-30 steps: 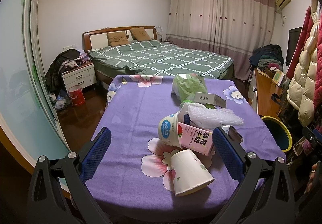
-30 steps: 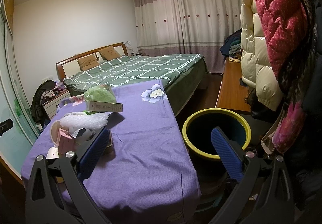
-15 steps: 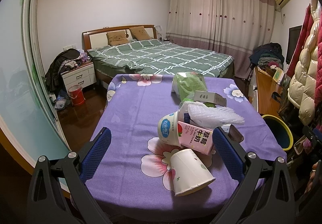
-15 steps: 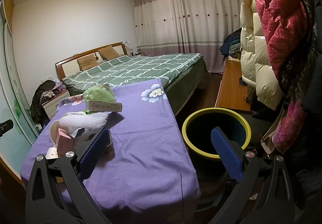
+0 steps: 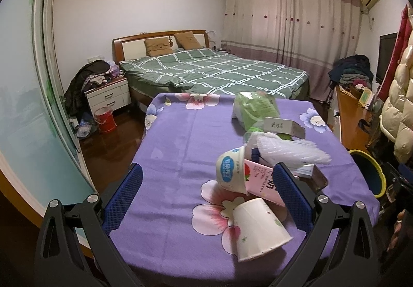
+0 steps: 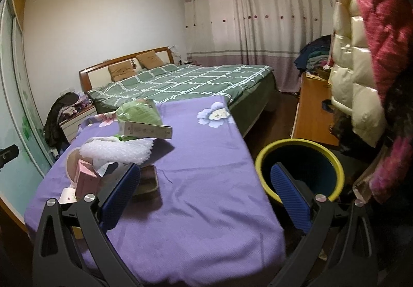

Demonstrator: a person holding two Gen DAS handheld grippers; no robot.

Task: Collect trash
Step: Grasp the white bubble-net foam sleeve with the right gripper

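Observation:
Trash lies on the purple floral tablecloth (image 5: 180, 147): a tipped white paper cup (image 5: 258, 229), a pink milk carton (image 5: 263, 182), a yoghurt tub (image 5: 231, 169), white foam wrap (image 5: 289, 150), a small cardboard box (image 5: 282, 127) and a green plastic bag (image 5: 255, 109). My left gripper (image 5: 206, 192) hovers open at the table's near edge, the cup between its fingers but untouched. My right gripper (image 6: 205, 192) is open and empty above the table's right edge, beside a yellow-rimmed dark bin (image 6: 300, 170). The same pile (image 6: 116, 150) sits to its left.
A bed with a green checked cover (image 5: 206, 72) stands beyond the table. Padded coats (image 6: 361, 54) hang at the right above the bin. A wooden desk (image 6: 312, 109) runs along the right wall; a nightstand (image 5: 108, 97) and a red bucket (image 5: 104, 120) are at the left.
The left view has shifted slightly, with the trash pile now a little lower and nearer. The right gripper has barely moved. Both stay open and empty.

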